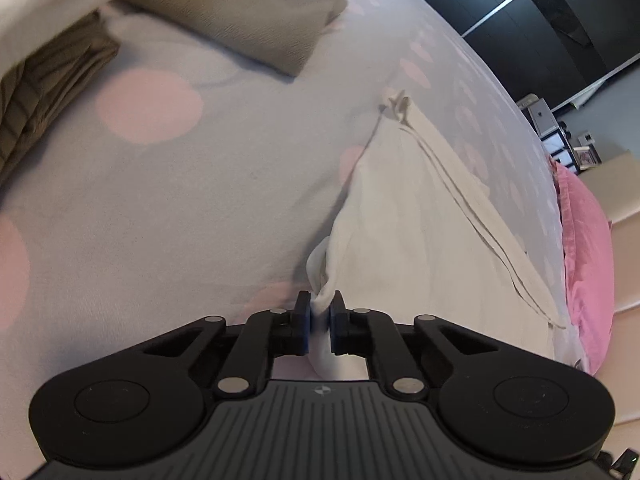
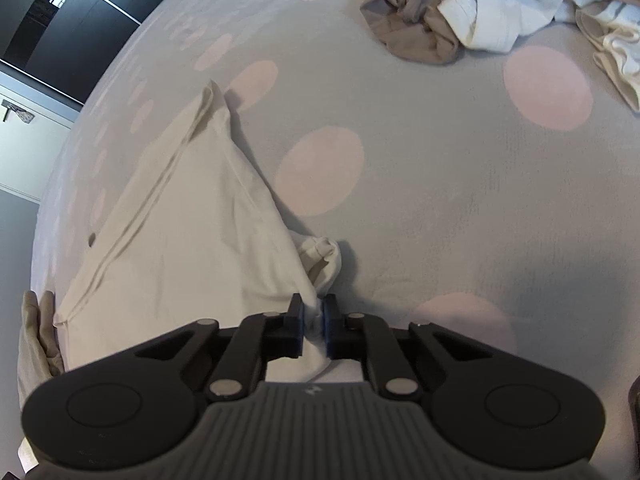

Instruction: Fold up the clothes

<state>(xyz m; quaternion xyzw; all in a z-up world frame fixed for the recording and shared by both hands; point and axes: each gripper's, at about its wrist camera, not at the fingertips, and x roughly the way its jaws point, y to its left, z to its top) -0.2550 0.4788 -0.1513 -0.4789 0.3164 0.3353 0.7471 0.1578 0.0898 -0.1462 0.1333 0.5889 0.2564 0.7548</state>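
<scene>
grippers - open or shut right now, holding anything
Left gripper: shut on the white garment.
Right gripper: shut on the same white garment.

Your left gripper (image 1: pixel 320 312) pads hid the pinched white garment (image 1: pixel 408 216) corner. Brown folded cloth (image 1: pixel 44 96) ran off-frame at 9 o'clock; clothes pile (image 2: pixel 500 20) was cropped at 1 o'clock.

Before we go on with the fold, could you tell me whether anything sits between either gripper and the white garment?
Nothing visible does. The left gripper and the right gripper are each shut on a bunched edge of the white garment, which lies on the dotted bedsheet. The folded beige piece and the unfolded pile lie well apart from it.
</scene>
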